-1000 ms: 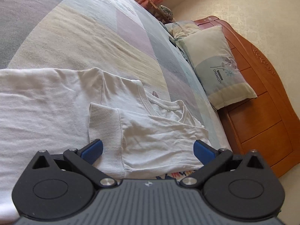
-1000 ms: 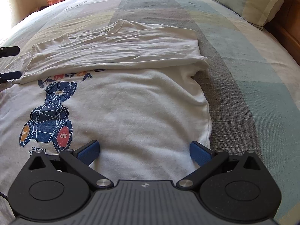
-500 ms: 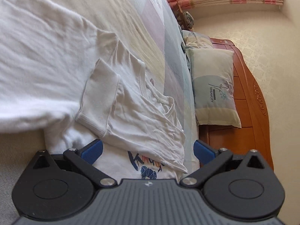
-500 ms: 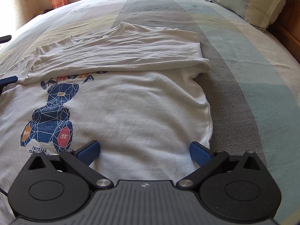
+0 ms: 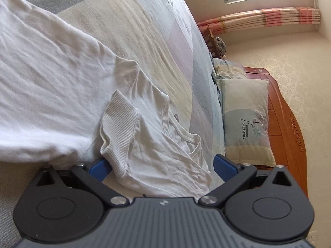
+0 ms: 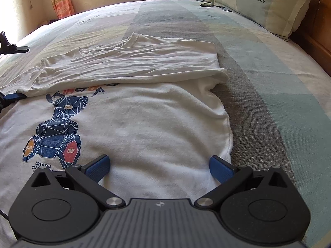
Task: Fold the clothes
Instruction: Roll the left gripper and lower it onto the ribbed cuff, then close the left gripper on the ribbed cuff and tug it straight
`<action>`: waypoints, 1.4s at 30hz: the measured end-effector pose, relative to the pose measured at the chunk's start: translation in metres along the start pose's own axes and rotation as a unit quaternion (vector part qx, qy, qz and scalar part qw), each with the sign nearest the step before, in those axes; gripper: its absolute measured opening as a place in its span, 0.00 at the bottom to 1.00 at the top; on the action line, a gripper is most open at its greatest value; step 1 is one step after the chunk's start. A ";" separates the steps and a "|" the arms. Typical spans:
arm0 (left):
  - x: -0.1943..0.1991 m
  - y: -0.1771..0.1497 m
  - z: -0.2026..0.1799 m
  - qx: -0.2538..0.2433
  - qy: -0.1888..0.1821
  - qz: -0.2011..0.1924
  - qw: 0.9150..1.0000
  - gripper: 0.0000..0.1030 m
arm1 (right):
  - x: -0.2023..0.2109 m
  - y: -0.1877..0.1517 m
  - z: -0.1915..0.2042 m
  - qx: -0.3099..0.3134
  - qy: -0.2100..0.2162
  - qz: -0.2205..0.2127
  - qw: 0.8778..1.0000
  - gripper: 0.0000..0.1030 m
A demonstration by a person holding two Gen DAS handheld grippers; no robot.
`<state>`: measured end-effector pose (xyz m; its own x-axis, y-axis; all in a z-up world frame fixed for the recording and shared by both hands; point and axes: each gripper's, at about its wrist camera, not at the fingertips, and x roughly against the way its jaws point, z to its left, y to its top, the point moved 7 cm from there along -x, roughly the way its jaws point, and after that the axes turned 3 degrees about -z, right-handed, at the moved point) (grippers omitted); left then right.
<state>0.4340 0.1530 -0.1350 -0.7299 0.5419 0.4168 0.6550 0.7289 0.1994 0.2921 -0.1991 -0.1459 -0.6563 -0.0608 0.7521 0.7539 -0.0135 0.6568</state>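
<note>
T-shirt (image 6: 144,128) lay flat on the bed (image 6: 279,95), one side with its ribbed sleeve cuff (image 5: 119,128) already folded over the bear print (image 6: 55,136). Both the left gripper (image 5: 159,166) and right gripper (image 6: 159,168) were wide open, holding nothing. Risk: closing on the cuff alone could drag that fold apart; versus a second earlier, the left view had rolled and moved nearer the cuff.

The left gripper (image 5: 160,166), jaws wide apart, straddles the white shirt's (image 5: 51,82) ribbed sleeve cuff (image 5: 119,128).
</note>
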 end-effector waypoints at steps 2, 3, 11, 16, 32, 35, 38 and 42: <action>-0.001 0.005 -0.010 -0.011 -0.032 -0.007 0.999 0.99 | 0.000 0.000 0.000 -0.001 0.000 0.002 1.000 1.00; -0.006 0.006 -0.011 -0.021 -0.033 -0.001 0.999 0.99 | 0.000 0.001 0.000 0.000 -0.001 0.004 1.000 1.00; -0.018 0.013 0.007 0.000 -0.012 0.029 1.000 0.97 | -0.001 0.001 0.001 0.007 0.006 0.017 1.000 1.00; -0.030 0.016 -0.010 -0.074 0.017 0.035 0.996 0.99 | 0.000 0.000 0.000 0.009 0.009 0.010 1.000 1.00; -0.012 0.018 0.036 -0.046 0.064 0.026 0.997 0.28 | 0.009 -0.012 -0.004 0.038 0.052 -0.043 0.997 1.00; -0.013 0.015 0.026 -0.046 0.043 0.064 0.996 0.47 | 0.010 -0.014 -0.004 0.044 0.060 -0.048 0.996 1.00; -0.026 0.013 0.016 -0.090 0.063 0.082 0.991 0.51 | 0.010 -0.014 -0.004 0.049 0.063 -0.048 0.996 1.00; -0.026 0.023 0.037 -0.055 0.066 0.087 0.992 0.13 | 0.010 -0.014 -0.004 0.053 0.064 -0.046 0.995 1.00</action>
<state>0.4611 0.1716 -0.1744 -0.5759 0.5909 0.5650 0.7919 0.5749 0.2059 0.2755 -0.2032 -0.1478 -0.7074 -0.1919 0.6802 0.6796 0.0795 0.7292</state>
